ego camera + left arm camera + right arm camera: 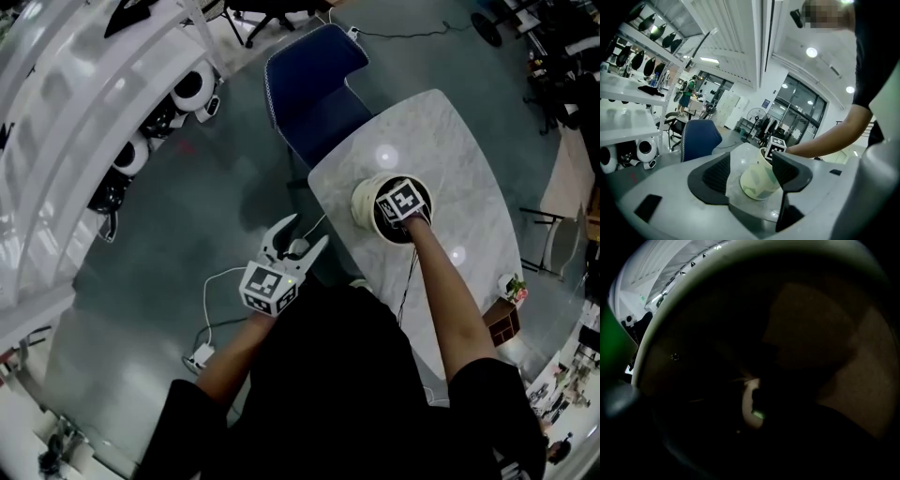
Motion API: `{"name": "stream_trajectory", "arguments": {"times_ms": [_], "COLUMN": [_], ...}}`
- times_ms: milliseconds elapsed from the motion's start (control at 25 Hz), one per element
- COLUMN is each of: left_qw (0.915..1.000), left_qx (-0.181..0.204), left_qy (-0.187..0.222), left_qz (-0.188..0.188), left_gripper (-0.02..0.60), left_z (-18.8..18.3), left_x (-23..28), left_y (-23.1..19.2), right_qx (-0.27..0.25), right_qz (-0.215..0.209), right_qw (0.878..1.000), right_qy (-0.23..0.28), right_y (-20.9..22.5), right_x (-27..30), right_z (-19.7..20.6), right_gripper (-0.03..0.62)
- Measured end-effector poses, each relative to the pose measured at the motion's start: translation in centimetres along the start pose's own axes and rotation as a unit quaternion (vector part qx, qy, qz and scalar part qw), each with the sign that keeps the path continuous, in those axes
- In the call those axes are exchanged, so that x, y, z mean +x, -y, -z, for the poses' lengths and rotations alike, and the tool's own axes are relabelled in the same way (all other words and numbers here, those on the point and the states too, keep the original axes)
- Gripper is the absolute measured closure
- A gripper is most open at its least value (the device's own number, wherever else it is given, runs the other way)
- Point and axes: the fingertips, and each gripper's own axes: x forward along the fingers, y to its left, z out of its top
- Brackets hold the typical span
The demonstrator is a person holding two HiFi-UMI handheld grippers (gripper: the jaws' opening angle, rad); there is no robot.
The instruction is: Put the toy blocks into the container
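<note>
grey-green floor (178, 225) lies under a pale marble-look bench (450, 150), with a dark blue padded chair (314, 89) pushed up to the bench's far edge. the cream round container (362, 199) stands upright on the bench, and the right gripper (401, 212) points steeply down into its mouth, so that only the marker cube and the forearm show above the rim. from the right gripper view everything is dark: the container's curved inner wall (862, 380) wraps around the gripper, and just ahead of it sits a pale shape (749, 404) with a small green patch, too dim to name. no view shows how the right gripper's jaws stand, nor whether they hold anything. the left gripper (302, 234) is held off the near edge of the bench, above the floor, its jaws spread wide with nothing between them. the container (757, 183) stands well ahead of the left gripper (750, 173), framed between its two dark pads (717, 173) but apart from them.
</note>
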Motion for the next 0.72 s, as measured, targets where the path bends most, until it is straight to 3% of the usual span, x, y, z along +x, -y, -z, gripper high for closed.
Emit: {"name": "stream_trajectory", "arguments": {"times_ms": [400,720], "left_qw": [0.9999,0.9990], "left_qx": [0.000,0.032], "left_qy": [-0.005,-0.001], "left_qz": [0.016,0.031], "left_gripper": [0.325,0.325], "left_z": [1.1,-0.5], "left_x": [-0.9,-0.7], "left_y": [2.1,2.5], "right_qx": [0.000,-0.006], "right_qz": [0.006,-0.003], "right_qw": [1.000,0.997], "right_qy": [0.025,0.078], "right_y": [-0.7,-3.0], "right_x": [-2.1,-5.4], "right_z": [-0.6,-2.6], "right_gripper": [0.431,0.431]}}
